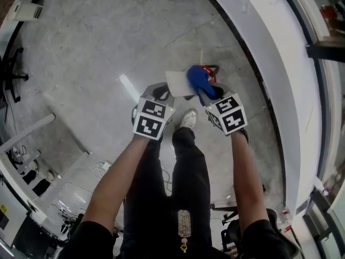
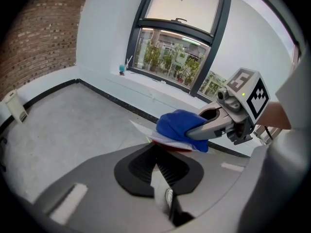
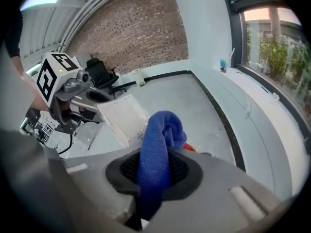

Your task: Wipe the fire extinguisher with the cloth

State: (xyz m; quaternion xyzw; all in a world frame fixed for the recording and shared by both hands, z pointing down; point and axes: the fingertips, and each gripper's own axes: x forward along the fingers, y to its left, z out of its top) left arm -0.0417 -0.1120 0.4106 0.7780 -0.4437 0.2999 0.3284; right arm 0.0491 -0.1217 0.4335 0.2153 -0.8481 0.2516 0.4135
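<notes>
Only the red top and black handle of the fire extinguisher show, on the floor ahead of my feet. My right gripper is shut on a blue cloth, whose bunched end rests over the extinguisher's top. In the right gripper view the cloth fills the jaws and hides most of the red body. My left gripper is shut on a white plastic tag, holding it out flat beside the cloth. In the left gripper view the tag lies under the cloth.
A white wall base with a black skirting line runs along the right. A window sill holds a small blue cup. A black office chair stands by the brick wall. Cables and a power strip lie at the lower left.
</notes>
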